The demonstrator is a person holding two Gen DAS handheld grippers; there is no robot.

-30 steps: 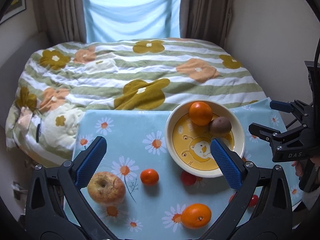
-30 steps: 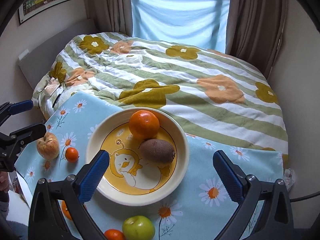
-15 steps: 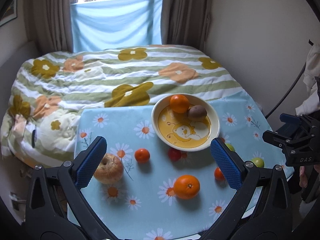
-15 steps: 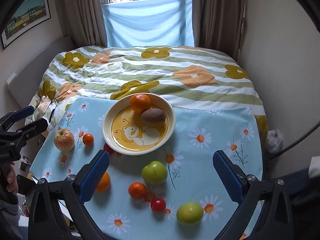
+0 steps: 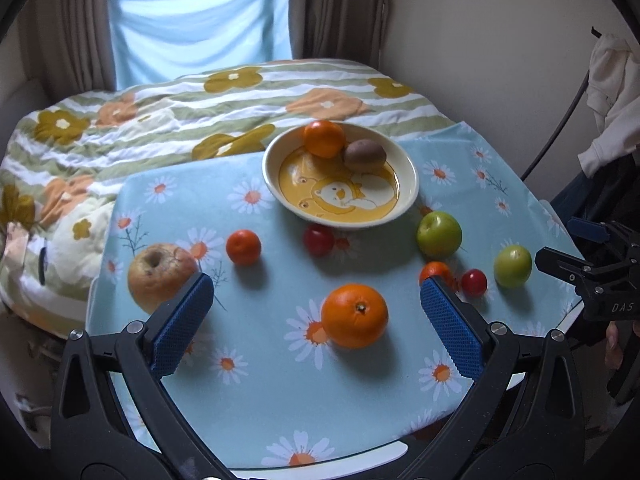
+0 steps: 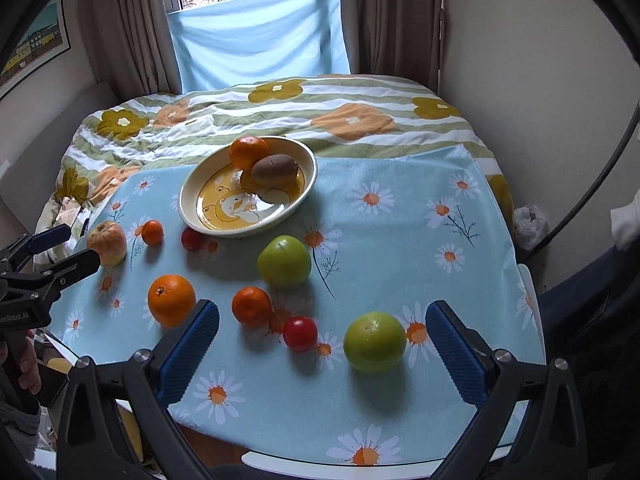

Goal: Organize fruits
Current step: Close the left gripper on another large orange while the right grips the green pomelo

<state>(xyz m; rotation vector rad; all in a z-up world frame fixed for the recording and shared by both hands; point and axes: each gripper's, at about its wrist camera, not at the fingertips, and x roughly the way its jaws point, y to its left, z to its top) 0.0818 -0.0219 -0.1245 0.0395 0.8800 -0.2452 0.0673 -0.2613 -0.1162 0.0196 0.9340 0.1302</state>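
1. In the left wrist view, the left gripper (image 5: 316, 312) is held wide apart above the near edge of the table (image 5: 360, 454), with nothing between its blue pads (image 5: 182, 322); the spread suits a round fruit, and the large orange (image 5: 354, 315) lies between the pads' lines, so it is judged the likeliest next pick.
2. In the same view, the bowl (image 5: 408, 184) is seen at the far side of the daisy tablecloth (image 5: 260, 380), with an orange (image 5: 323, 138) and a kiwi (image 5: 365, 155) already resting in it against the far wall; the sorting is therefore judged barely begun.
3. The yellowish apple (image 5: 160, 276), a small mandarin (image 5: 243, 247) and a red fruit (image 5: 318, 240), the last just beside the bowl's near rim, are left loose on the cloth.
4. The right gripper (image 5: 576, 248) is seen at the right edge, parted and holding nothing.
5. In the right wrist view, the right gripper is likewise held wide apart and empty, its pads (image 6: 188, 352) low over the near cloth.
6. A green apple (image 6: 374, 342) lies nearest between its fingers, with a cherry tomato (image 6: 300, 333) and a mandarin (image 6: 252, 306) close beside each other and a second green apple (image 6: 284, 262) farther in.
7. Both tools are kept back from the fruit, presumably so that the whole spread is surveyed before a choice is made.
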